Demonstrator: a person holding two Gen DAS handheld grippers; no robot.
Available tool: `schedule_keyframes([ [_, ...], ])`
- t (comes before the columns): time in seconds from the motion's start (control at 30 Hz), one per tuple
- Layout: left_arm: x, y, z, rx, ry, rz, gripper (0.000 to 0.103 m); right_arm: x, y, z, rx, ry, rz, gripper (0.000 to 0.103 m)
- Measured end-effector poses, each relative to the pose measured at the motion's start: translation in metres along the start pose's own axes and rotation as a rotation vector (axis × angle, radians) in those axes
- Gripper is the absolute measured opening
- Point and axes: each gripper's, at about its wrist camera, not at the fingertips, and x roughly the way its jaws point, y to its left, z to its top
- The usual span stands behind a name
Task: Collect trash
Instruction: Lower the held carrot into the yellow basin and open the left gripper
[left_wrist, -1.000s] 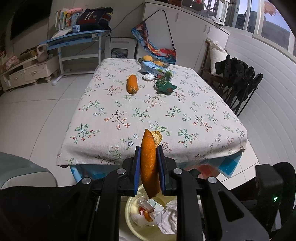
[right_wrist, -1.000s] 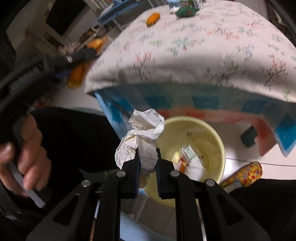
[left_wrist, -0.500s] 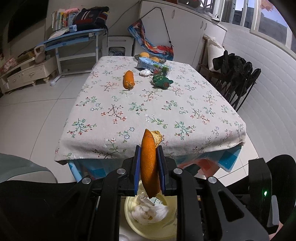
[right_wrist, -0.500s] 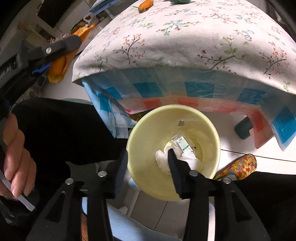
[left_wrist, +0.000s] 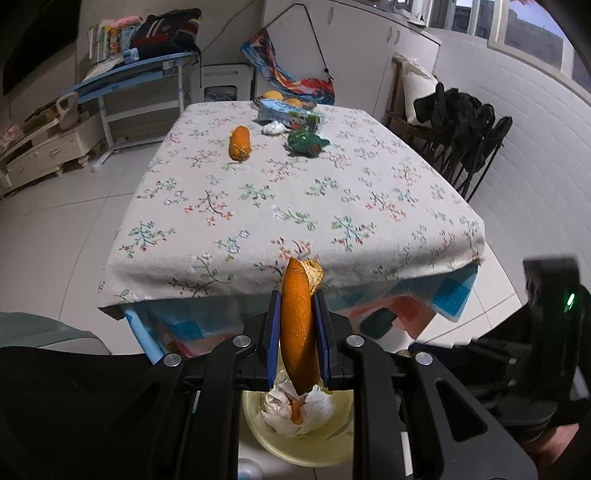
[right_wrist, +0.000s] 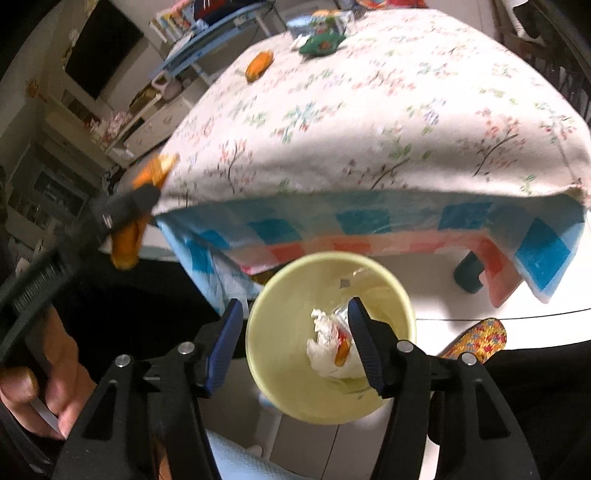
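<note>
My left gripper (left_wrist: 298, 314) is shut on an orange peel (left_wrist: 297, 325) and holds it above the yellow bin (left_wrist: 258, 432), at the table's near edge. The held peel also shows in the right wrist view (right_wrist: 127, 240). My right gripper (right_wrist: 295, 317) is open and empty over the yellow bin (right_wrist: 273, 321). Crumpled white paper (right_wrist: 325, 350) lies inside the bin with other scraps. On the floral tablecloth (left_wrist: 295, 192) lie another orange peel (left_wrist: 240, 143), a green wrapper (left_wrist: 306, 144), a white wad (left_wrist: 275, 128) and a blue carton (left_wrist: 288, 114).
A dark chair with black clothes (left_wrist: 461, 125) stands right of the table. A blue desk (left_wrist: 140, 74) and a low cabinet (left_wrist: 48, 147) stand at the left. A patterned slipper (right_wrist: 476, 339) lies on the floor beside the bin.
My right gripper opened and let the crumpled white paper fall into the bin. My left gripper kept hold of the orange peel and drew back a little from the table.
</note>
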Motion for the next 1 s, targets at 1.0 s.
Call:
schedule_keyframes([
  [1.0, 0.023, -0.043, -0.037, 0.188, 0.165, -0.025, 0.031, -0.045, -0.038, 0.016, 0.165, -0.285, -0.060, 0.071],
])
